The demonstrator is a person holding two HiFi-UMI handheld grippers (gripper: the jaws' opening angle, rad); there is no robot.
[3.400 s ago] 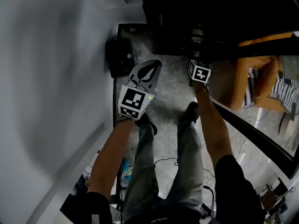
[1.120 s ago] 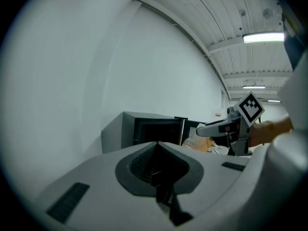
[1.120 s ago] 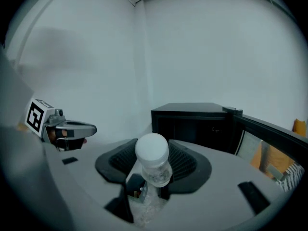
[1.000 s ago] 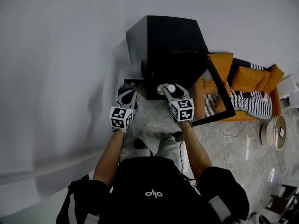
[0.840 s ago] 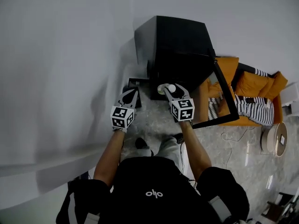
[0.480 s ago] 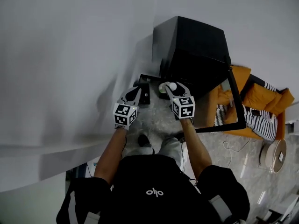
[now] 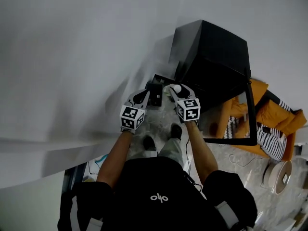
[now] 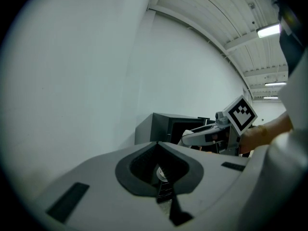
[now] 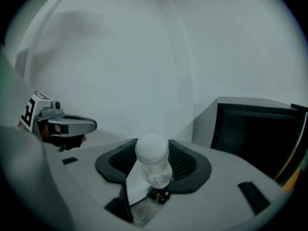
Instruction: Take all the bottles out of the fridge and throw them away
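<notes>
A small clear bottle with a white cap (image 7: pixel 176 88) sits between the jaws of my right gripper (image 7: pixel 179 91), which is shut on it. In the right gripper view the bottle (image 9: pixel 153 160) stands up between the dark pads. My left gripper (image 7: pixel 141 96) hovers level with it on the left, shut and holding nothing; its jaw tips meet in the left gripper view (image 8: pixel 158 146). The black fridge (image 7: pixel 216 57) stands ahead on the right with its glass door (image 7: pixel 249 112) swung open. A small black open box (image 7: pixel 156 91) rests on the floor just beyond both grippers.
A plain white wall (image 7: pixel 72 57) fills the left and runs behind the fridge. An orange sofa with striped cushions (image 7: pixel 272 121) lies behind the open door. Cables and a round pale object (image 7: pixel 278 175) are on the marble floor at right.
The view has swung left, so the fridge and its door slid to the right. Both grippers stay side by side; the right one, earlier reaching into the fridge, now carries the bottle near the black box.
</notes>
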